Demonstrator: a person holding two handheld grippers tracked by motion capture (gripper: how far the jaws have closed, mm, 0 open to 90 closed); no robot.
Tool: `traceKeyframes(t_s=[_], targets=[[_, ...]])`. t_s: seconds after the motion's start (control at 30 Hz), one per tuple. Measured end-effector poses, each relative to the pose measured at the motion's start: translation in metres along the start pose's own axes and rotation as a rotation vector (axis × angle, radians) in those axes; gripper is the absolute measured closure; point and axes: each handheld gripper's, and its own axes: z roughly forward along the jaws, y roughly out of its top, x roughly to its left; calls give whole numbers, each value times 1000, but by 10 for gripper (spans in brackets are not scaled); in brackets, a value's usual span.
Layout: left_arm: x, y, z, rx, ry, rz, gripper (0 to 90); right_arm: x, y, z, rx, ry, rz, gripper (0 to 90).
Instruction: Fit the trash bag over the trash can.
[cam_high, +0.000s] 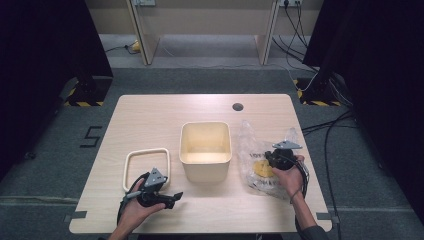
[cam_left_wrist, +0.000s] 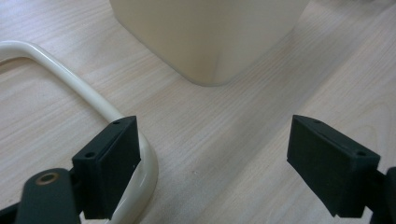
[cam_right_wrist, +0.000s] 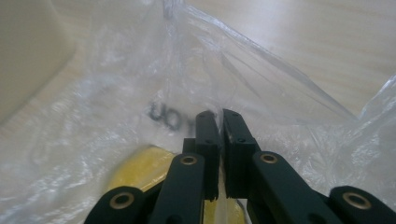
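Crinkled clear plastic bag (cam_high: 260, 160) with yellow round item (cam_high: 261, 169) inside lying on pale wooden table (cam_high: 150, 112), right of cream square plastic tub (cam_high: 205, 148). Right gripper (cam_right_wrist: 220, 140) pinching bag film, jaws nearly together on it (whether yellow item itself is caught, cannot tell). Tub sitting empty; cream lid frame (cam_high: 146, 167) lying off to its left. Left gripper (cam_left_wrist: 212, 163) waiting wide apart over table, gripping nothing, one jaw just above frame corner. Judging: bag only being gripped, emptying into tub and closing remaining.

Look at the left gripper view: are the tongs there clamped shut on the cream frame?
No, the left tongs stand wide apart over bare table, with the cream frame merely lying under one pad.
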Motion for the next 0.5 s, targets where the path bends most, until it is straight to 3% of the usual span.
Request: traceKeyframes(t_s=[0.3, 0.5], targets=[[1, 0, 0, 5, 5, -3, 168, -5, 21, -25, -116, -1, 5, 865], [2, 0, 0, 7, 10, -7, 169, -16, 41, -42, -185, -7, 28, 866]])
